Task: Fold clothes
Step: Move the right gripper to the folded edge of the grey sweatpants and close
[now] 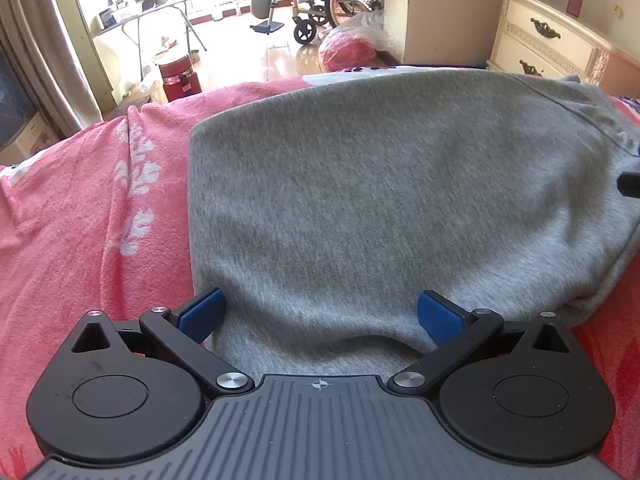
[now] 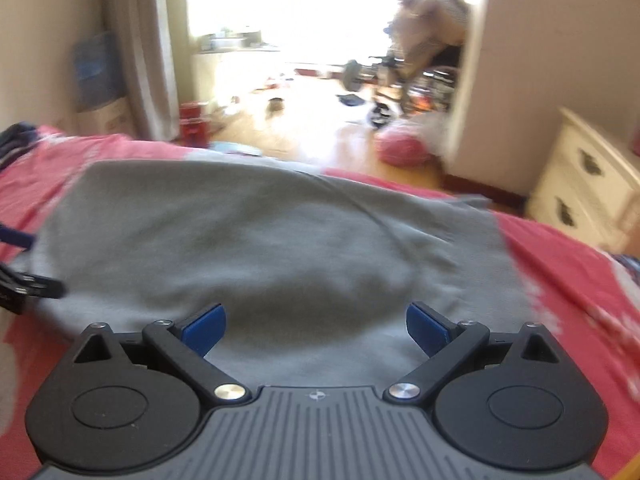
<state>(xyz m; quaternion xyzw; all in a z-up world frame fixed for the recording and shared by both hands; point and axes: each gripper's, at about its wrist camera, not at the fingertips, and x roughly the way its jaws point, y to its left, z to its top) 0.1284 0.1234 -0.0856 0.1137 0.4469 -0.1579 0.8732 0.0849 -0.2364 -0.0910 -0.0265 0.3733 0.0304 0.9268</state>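
Observation:
A grey knit garment (image 1: 380,200) lies folded flat on a pink bedspread (image 1: 80,220). My left gripper (image 1: 320,314) hovers over its near edge, jaws wide open, blue pads (image 1: 204,312) holding nothing. In the right wrist view the same grey garment (image 2: 260,248) spreads ahead, blurred by motion. My right gripper (image 2: 316,326) is open above its near edge, with nothing between the pads. The left gripper's black fingers (image 2: 36,282) show at the far left edge of the right wrist view, and a black tip of the right gripper (image 1: 629,183) shows at the right edge of the left wrist view.
A cream dresser (image 1: 552,40) stands past the bed on the right. Beyond the foot of the bed is a wooden floor with a wheelchair (image 1: 320,4), a red bag (image 1: 348,52), a red pot (image 1: 178,76) and a folding table (image 1: 152,12). A curtain (image 1: 44,40) hangs at left.

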